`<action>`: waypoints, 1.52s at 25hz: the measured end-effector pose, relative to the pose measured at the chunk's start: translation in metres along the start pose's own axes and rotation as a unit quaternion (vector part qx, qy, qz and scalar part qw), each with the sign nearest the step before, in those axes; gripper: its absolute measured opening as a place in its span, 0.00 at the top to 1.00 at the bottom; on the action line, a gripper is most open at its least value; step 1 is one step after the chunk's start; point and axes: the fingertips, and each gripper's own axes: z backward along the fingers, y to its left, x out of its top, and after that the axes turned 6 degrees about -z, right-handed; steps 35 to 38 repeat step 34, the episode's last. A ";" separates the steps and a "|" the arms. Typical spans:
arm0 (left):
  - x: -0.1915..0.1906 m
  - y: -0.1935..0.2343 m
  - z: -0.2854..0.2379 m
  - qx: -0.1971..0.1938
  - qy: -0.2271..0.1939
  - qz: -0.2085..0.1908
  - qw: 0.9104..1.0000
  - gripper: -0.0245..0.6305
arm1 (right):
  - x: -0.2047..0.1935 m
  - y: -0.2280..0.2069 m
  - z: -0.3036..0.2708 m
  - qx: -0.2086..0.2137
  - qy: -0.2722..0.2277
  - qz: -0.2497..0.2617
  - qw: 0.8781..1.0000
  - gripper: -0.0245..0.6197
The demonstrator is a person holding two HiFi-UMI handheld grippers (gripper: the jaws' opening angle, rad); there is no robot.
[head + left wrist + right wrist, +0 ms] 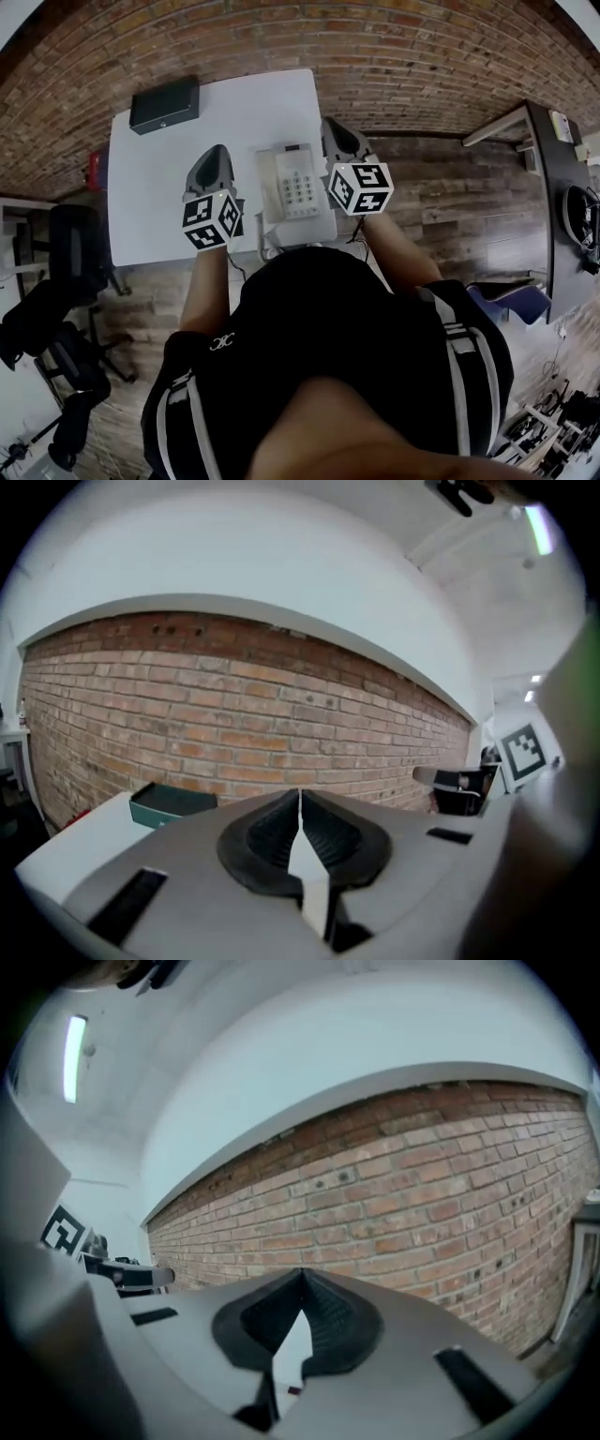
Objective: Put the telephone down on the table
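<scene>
On the white table (155, 202), toward its near right corner, the beige desk telephone (295, 186) lies flat. Left gripper (217, 155) and right gripper (333, 127) flank it, jaws pressed together, empty. A black box (164, 104) sits far left.

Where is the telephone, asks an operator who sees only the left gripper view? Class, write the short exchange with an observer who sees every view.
Operator: I see shut jaws, a brick wall and a box. Where is the telephone?
Observer: In the head view the telephone lies on the white table, between the left gripper and the right gripper.
Operator: Does the right gripper hold anything?
Observer: No. The right gripper view shows its jaws shut, nothing between them.
</scene>
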 end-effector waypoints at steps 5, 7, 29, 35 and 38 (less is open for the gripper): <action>0.055 -0.015 0.026 0.014 -0.053 -0.026 0.998 0.95 | 0.059 0.034 0.022 0.024 -0.074 0.024 0.997 0.96; 0.063 -0.019 0.032 0.015 -0.060 -0.029 0.998 0.95 | 0.070 0.038 0.027 0.023 -0.086 0.032 0.995 0.96; 0.039 -0.022 0.020 0.022 -0.009 -0.040 0.999 0.95 | 0.047 0.039 0.015 0.027 -0.056 0.007 0.998 0.96; 0.038 -0.032 0.019 0.013 -0.011 -0.044 0.999 0.95 | 0.044 0.034 0.014 0.027 -0.050 0.006 0.998 0.96; 0.038 -0.032 0.019 0.013 -0.011 -0.044 0.999 0.95 | 0.044 0.034 0.014 0.027 -0.050 0.006 0.998 0.96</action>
